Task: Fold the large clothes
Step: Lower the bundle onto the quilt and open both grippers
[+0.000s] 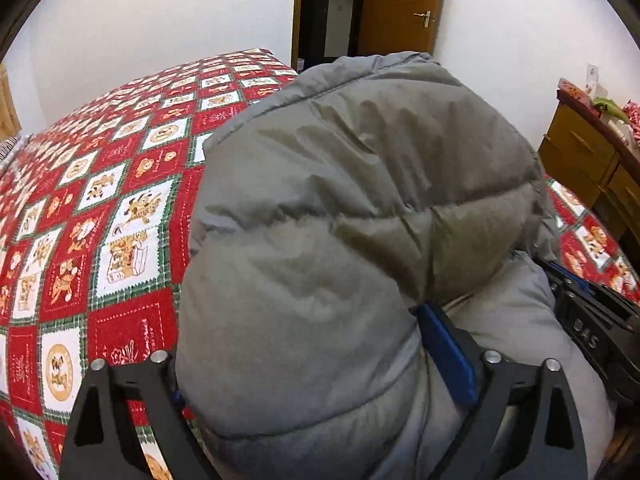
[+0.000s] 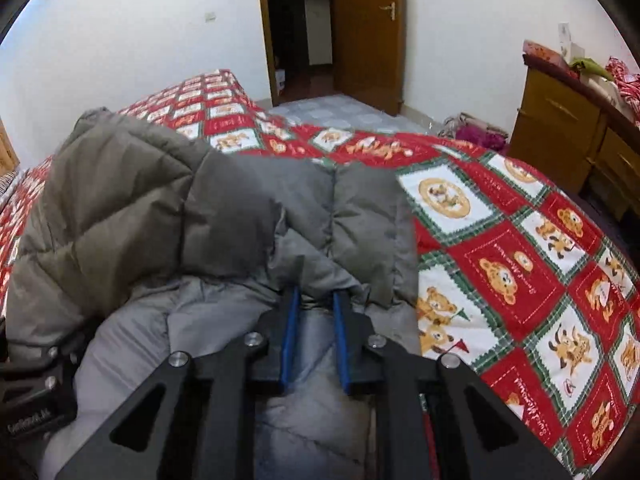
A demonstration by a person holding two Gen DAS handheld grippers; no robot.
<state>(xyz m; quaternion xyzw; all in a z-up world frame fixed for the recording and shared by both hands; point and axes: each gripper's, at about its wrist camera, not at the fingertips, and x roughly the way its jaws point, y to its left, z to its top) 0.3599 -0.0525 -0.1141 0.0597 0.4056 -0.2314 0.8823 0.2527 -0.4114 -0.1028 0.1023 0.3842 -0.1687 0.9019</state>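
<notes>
A large grey puffer jacket (image 1: 352,208) lies on the bed and is partly folded over itself; it also fills the left half of the right wrist view (image 2: 168,216). My left gripper (image 1: 304,360) straddles a thick puffed fold of it, jaws wide apart; only the right blue pad (image 1: 444,352) shows, the left one is hidden by fabric. My right gripper (image 2: 314,304) has its blue pads a little apart with a bunched edge of the jacket between the tips. The right gripper's body shows at the left wrist view's right edge (image 1: 592,320).
The bed carries a red, white and green patchwork quilt (image 2: 520,264) with bear prints. A wooden dresser (image 2: 568,120) with clutter on top stands at the right. An open wooden door (image 2: 368,28) and a dark doorway are behind the bed. Pink items (image 2: 476,130) lie on the floor.
</notes>
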